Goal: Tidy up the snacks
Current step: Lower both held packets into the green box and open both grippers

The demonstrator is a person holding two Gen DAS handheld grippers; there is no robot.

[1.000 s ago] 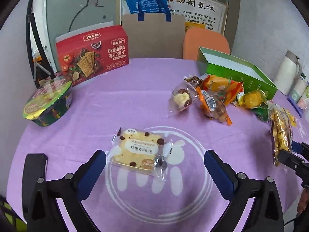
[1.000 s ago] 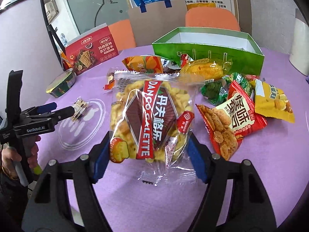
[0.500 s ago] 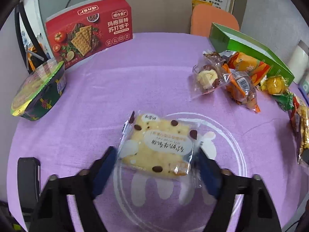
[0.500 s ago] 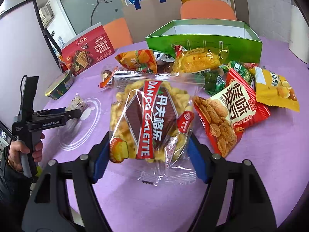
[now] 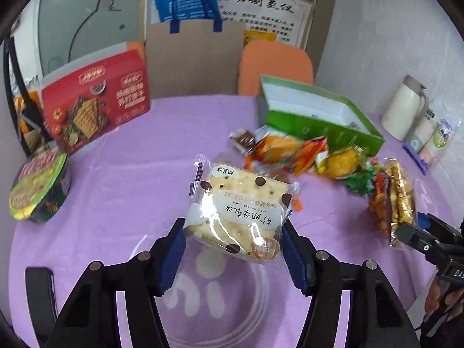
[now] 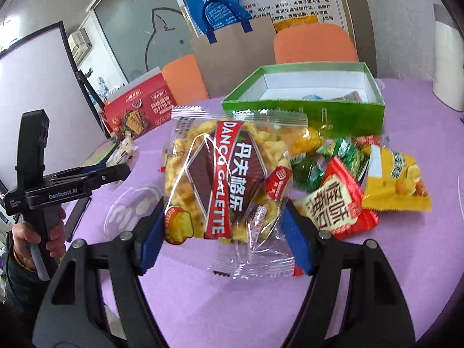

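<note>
- My left gripper (image 5: 233, 236) has just been closing and now clamps the clear-wrapped nougat cracker pack (image 5: 239, 211) by its two side edges, the blue pads pressing in on the wrapper.
- The pack is tilted and lifted clear of the purple surface (image 5: 130, 179); the white paw-print ring (image 5: 208, 287) printed on the cloth lies bare beneath it.
- My right gripper (image 6: 223, 226) is clamped on the Danco Galette bag (image 6: 226, 179), pads against its lower side edges, the crimped bottom seam hanging loose between the fingers.
- That bag is held upright off the surface, its top seam level with the near wall of the green box (image 6: 304, 110).
- The green box stands open at the far side of the surface, its white inside mostly bare, with a few small packets in the far right corner.
- Just in front of the box's near wall the loose snacks crowd together: a red packet (image 6: 339, 208), a yellow packet (image 6: 397, 182), green wrapped sweets (image 6: 342, 153) and an orange packet (image 5: 290, 150).
- To the left the surface lies open up to the red cracker box (image 5: 95, 107) standing at the far left edge and the round noodle bowl (image 5: 39, 185) near the left rim.
- A white jug (image 5: 404, 107) stands by the right edge, well apart from both grippers.
- In the right wrist view my left hand (image 6: 37, 237) grips its handle off the left rim of the surface.
</note>
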